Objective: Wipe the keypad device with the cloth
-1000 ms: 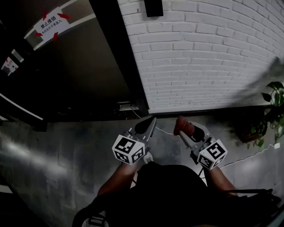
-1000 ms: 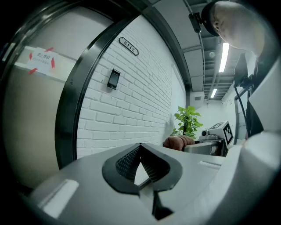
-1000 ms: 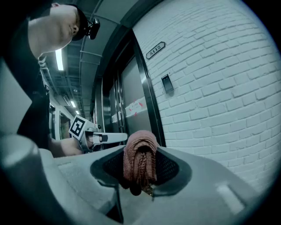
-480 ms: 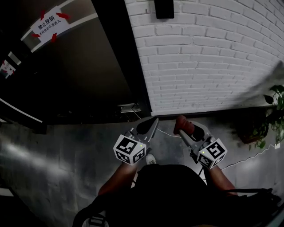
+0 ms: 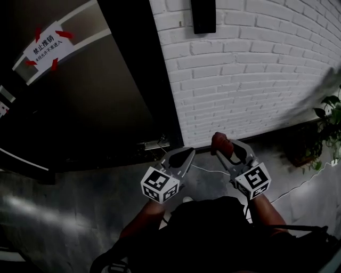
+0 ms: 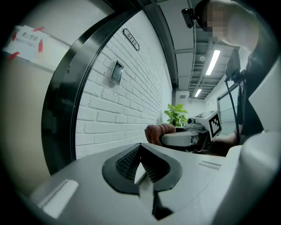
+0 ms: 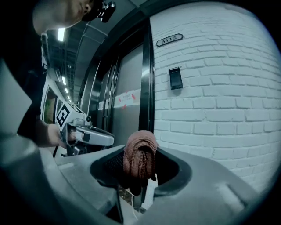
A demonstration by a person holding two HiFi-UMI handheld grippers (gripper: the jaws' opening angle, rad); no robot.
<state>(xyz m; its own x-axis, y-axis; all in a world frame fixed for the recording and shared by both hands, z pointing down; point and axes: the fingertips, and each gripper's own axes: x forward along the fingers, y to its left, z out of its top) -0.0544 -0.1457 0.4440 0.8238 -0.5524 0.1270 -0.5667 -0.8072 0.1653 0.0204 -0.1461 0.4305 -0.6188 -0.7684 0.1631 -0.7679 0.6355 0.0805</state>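
Note:
The keypad device (image 5: 204, 16) is a dark panel high on the white brick wall; it also shows as the panel (image 6: 116, 72) and the panel (image 7: 175, 78). My right gripper (image 5: 224, 148) is shut on a bunched reddish-brown cloth (image 5: 218, 141), held low in front of the wall and well below the keypad. In the right gripper view the cloth (image 7: 140, 158) fills the jaws of that gripper (image 7: 141, 176). My left gripper (image 5: 187, 153) hangs beside it on the left, shut and holding nothing; up close its pads (image 6: 127, 160) meet at the tips.
A dark door with a taped paper sign (image 5: 48, 47) stands left of the brick wall (image 5: 256, 80). A potted plant (image 5: 330, 122) sits at the right and a white cable (image 5: 298, 186) runs over the grey floor. A number plate (image 7: 169, 40) hangs above the keypad.
Both grippers have risen a little and moved closer to the wall. The keypad sits lower and larger in the head view. The cloth stays gripped.

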